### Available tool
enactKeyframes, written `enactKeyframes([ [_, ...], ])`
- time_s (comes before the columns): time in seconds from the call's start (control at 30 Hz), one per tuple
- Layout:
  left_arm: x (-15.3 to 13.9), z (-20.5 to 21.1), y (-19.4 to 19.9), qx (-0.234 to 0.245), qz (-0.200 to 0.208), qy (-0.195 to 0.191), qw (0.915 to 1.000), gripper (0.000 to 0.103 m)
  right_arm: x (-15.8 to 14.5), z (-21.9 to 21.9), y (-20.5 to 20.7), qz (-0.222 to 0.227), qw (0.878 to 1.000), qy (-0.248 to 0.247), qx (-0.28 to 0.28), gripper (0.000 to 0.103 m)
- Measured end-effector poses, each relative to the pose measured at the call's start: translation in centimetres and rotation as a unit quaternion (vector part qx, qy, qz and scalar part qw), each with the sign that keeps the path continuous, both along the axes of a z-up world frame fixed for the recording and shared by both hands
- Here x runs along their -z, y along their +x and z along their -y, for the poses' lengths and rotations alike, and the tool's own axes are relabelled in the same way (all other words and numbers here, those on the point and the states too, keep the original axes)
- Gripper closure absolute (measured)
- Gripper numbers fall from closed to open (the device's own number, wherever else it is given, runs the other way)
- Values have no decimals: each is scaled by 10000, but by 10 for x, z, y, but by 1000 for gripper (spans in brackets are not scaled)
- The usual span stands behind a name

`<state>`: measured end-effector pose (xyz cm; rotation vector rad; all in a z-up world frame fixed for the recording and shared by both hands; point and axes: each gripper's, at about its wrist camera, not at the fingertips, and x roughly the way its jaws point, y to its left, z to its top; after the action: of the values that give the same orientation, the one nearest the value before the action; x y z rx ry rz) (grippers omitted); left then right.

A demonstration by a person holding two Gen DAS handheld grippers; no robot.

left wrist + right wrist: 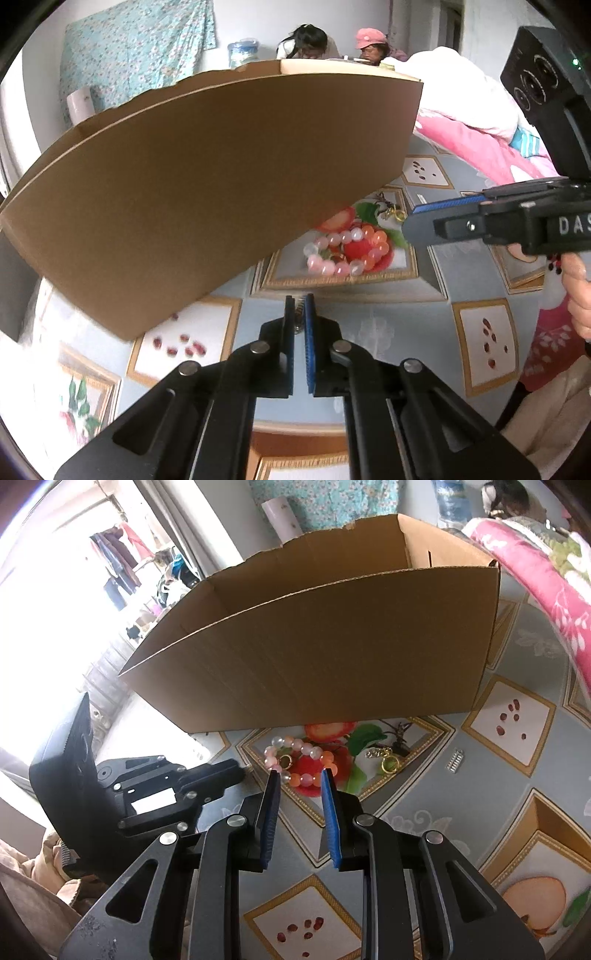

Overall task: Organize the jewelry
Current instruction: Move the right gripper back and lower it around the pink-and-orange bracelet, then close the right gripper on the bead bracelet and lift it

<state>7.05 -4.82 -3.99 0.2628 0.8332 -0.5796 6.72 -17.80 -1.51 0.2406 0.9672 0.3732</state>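
A pink and orange bead bracelet [301, 762] lies on the patterned tablecloth in front of an open cardboard box [332, 664]; it also shows in the left wrist view [347, 249]. A gold ring [284, 761] lies inside the bracelet loop. A gold chain piece [386, 760] and a small silver hair clip [454, 761] lie to the right. My right gripper [300, 775] is open, its fingertips just before the bracelet. My left gripper [300, 301] is shut on a small silver metal piece [297, 325], left of the bracelet and close to the box [221, 184].
The tablecloth [406, 812] has framed fruit prints. A pink quilt [546, 583] lies at the right edge. A dark ornament [400, 738] lies near the chain. Two people sit beyond the box [332, 44]. My right gripper shows in the left wrist view [443, 218].
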Motion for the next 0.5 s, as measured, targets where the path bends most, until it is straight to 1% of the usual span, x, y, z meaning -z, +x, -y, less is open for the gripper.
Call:
enactKeyframes([
  [0.07, 0, -7, -5, -59, -32, -13, 10000, 99, 0, -4, 0, -5, 10000, -64, -49, 78],
  [0.1, 0, -9, -7, -85, -35, -17, 10000, 99, 0, -7, 1, -17, 9999, -119, -109, 76],
  [0.13, 0, -12, -9, -123, -41, -35, 9999, 99, -1, -12, 1, 0, 9994, -273, -197, 70],
  [0.17, 0, -15, -10, -142, -42, -54, 9999, 99, -1, -18, 2, 40, 9988, -425, -253, 68],
  [0.23, 0, -19, -11, -188, -40, -105, 9998, 99, -3, -29, 2, 210, 9949, -866, -464, 68],
  [0.33, 2, -21, -12, -181, -30, -206, 9996, 98, -6, -44, 3, 445, 9877, -1305, -742, 68],
  [0.43, 3, -24, -10, -197, -83, -363, 9991, 98, -2, -55, 6, 552, 9807, -1589, -996, 68],
  [0.5, 4, -26, -10, -196, -95, -416, 9989, 98, 2, -64, 7, 582, 9753, -1797, -1144, 70],
])
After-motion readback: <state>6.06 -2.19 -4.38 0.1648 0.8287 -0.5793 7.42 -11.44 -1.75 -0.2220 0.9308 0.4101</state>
